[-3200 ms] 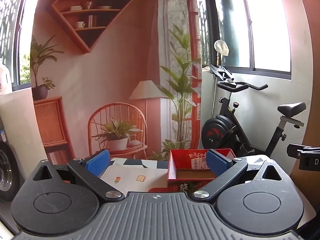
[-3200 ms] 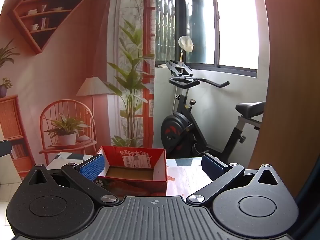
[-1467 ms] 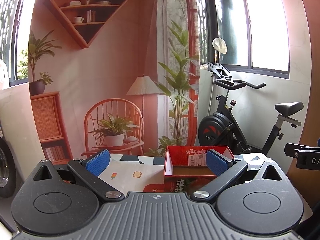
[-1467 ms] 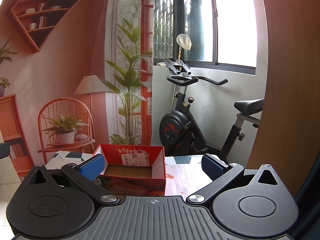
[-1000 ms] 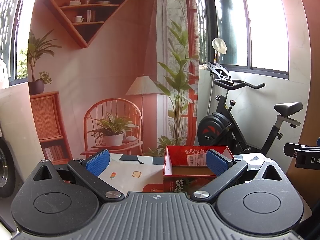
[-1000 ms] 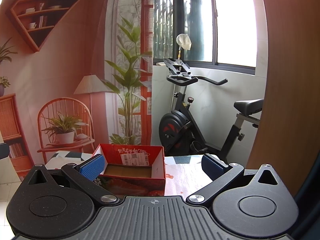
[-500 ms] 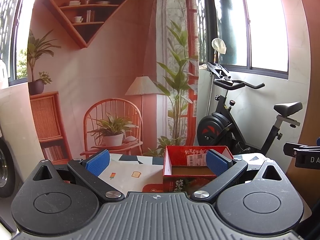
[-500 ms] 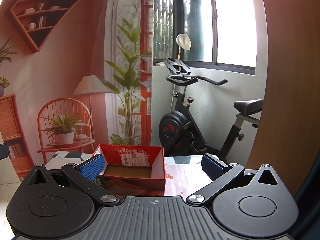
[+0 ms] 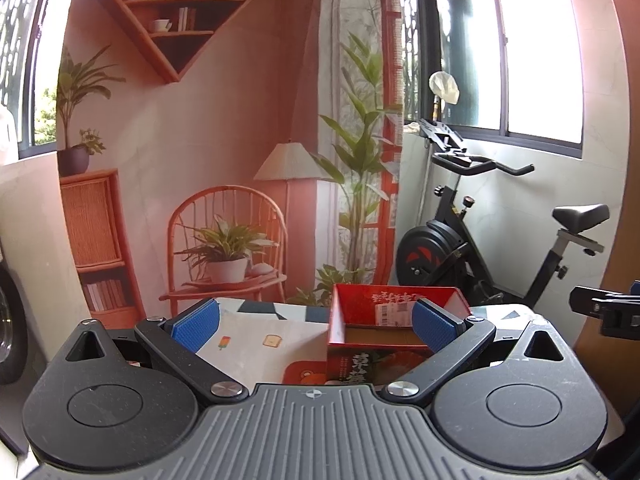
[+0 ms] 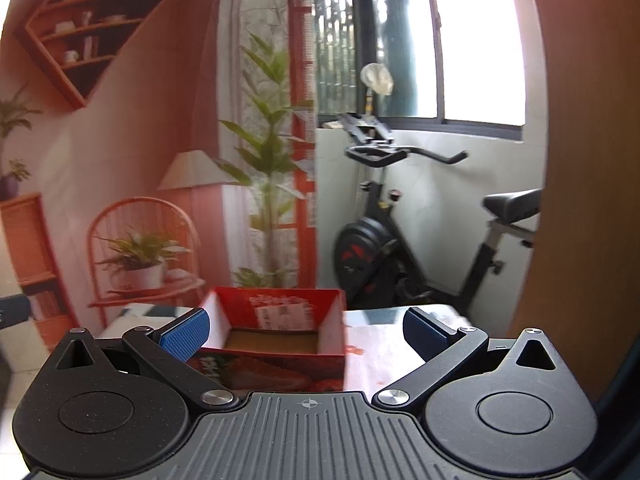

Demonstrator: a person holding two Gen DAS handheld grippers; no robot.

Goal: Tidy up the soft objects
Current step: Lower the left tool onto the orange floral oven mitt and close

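An open red cardboard box (image 9: 360, 354) stands on a table with a patterned cloth (image 9: 256, 334); its brown bottom shows and looks empty. It also shows in the right wrist view (image 10: 280, 346). My left gripper (image 9: 314, 322) is open and empty, held above the table's near side, its right pad in front of the box. My right gripper (image 10: 306, 330) is open and empty, with the box between and beyond its pads. No soft object is in view.
A black exercise bike (image 9: 472, 248) stands behind the table at the right. A printed backdrop (image 9: 200, 140) with chair, plants and shelf hangs behind. A brown panel (image 10: 588, 200) rises at the right. The other gripper's edge (image 9: 604, 312) shows at far right.
The right wrist view has shifted and is blurred: the box now sits further right and lower between the pads. The left view has hardly changed. Both grippers stay open.
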